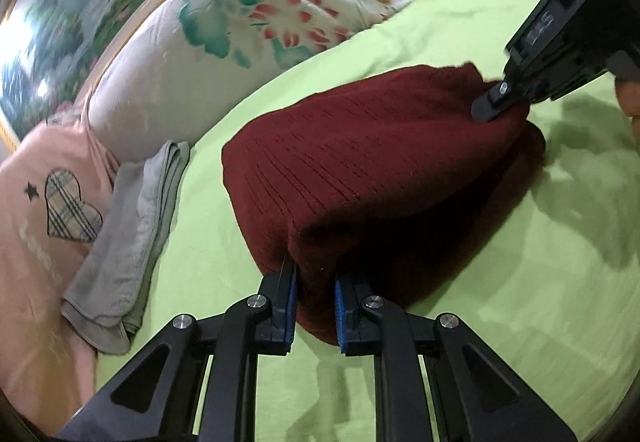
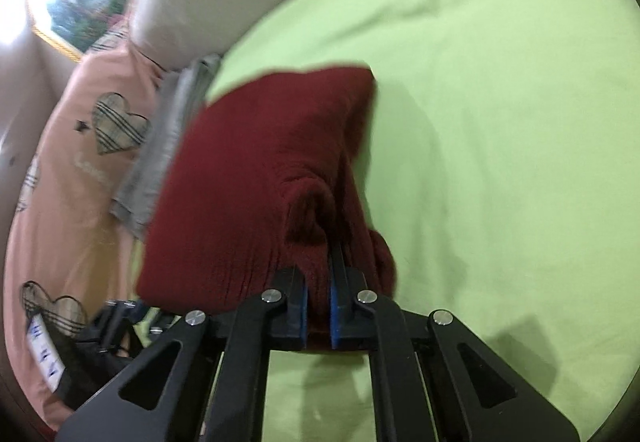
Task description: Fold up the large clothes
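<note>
Blue pads up close on my left gripper (image 1: pixel 316 306), fingers (image 1: pixel 286 306) pinching the near edge of the sweater (image 1: pixel 360 169), maroon knit bunched between them. My right gripper (image 2: pixel 318 312) is pinching too, a thick fold of the same sweater (image 2: pixel 248 177) squeezed between its fingers (image 2: pixel 298 312). From the left camera I can see that right gripper (image 1: pixel 504 101) biting the sweater's far corner, with part of a hand (image 1: pixel 630 97) behind it. So the sweater is stretched between my two grips, sagging in the middle, its underside meeting the green sheet (image 1: pixel 500 262) of the bed. Just left of it lies a folded grey cloth (image 1: pixel 132 234), beside but apart from the sweater. Further left is a pink pillow (image 1: pixel 36 242) with a plaid heart patch. Behind the cloth, a white floral pillow (image 1: pixel 240 21) runs along the head of the bed. A framed picture (image 1: pixel 80 1) hangs beyond that, blurred.
</note>
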Demonstrator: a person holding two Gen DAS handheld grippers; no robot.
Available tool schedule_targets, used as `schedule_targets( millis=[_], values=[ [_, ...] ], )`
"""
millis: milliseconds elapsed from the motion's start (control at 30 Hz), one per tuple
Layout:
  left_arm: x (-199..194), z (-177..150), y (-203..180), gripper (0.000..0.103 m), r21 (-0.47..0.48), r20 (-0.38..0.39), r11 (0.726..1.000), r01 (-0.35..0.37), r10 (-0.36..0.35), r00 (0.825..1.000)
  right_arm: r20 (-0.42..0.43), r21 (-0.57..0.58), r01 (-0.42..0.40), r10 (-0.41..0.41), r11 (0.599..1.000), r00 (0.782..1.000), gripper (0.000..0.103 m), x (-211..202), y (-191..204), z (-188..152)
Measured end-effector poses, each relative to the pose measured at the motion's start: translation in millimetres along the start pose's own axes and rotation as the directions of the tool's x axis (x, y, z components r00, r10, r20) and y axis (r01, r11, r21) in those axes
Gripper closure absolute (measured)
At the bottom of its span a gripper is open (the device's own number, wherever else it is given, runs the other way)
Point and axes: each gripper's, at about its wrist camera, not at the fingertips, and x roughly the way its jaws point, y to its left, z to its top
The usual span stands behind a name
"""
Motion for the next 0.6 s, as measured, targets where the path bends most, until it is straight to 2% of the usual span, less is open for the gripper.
schedule_targets(
  millis=[67, 133, 200, 267, 300, 400, 433, 500, 600],
  values=[
    [-4, -1, 10, 0.086, -0.044, -0.005, 0.997, 0.064, -0.065, 0.998, 0.002, -0.009, 0.011, -0.011, 1.0, 1.0, 0.096, 2, 3, -2],
    [-9, -5, 29, 0.078, -0.119, -0.007, 0.977, 0.175, -0.177, 0.984, 0.007, -0.02, 0.014, -0.014, 1.0, 1.0, 0.096, -2, 5, -1],
    [-18, -11, 54, 0.077, -0.218, 0.026, 0.927, 0.305, -0.307, 0.951, 0.001, -0.024, 0.006, -0.005, 1.0, 1.0, 0.095, -6, 6, 0],
    [-26, -16, 83, 0.077, -0.301, 0.086, 0.856, 0.419, -0.414, 0.906, -0.004, -0.014, -0.021, 0.021, 1.0, 1.0, 0.089, -15, 7, 2],
    [-28, -16, 96, 0.077, -0.326, 0.113, 0.831, 0.451, -0.439, 0.891, 0.01, -0.002, -0.021, 0.021, 1.0, 1.0, 0.082, -24, 7, 3],
    [-21, -12, 129, 0.076, -0.397, 0.178, 0.773, 0.494, -0.463, 0.868, 0.087, 0.004, -0.016, 0.016, 1.0, 0.996, 0.065, -49, 12, 4],
    [-13, -9, 139, 0.076, -0.42, 0.199, 0.748, 0.514, -0.477, 0.856, 0.141, -0.003, -0.015, 0.016, 1.0, 0.99, 0.065, -61, 18, 6],
    [4, -1, 152, 0.077, -0.452, 0.242, 0.698, 0.556, -0.503, 0.829, 0.191, -0.018, -0.031, 0.033, 0.999, 0.981, 0.065, -71, 27, 10],
    [36, 18, 165, 0.079, -0.48, 0.291, 0.611, 0.63, -0.567, 0.771, 0.217, -0.055, -0.104, 0.113, 0.993, 0.969, 0.065, -70, 47, 21]
  ],
)
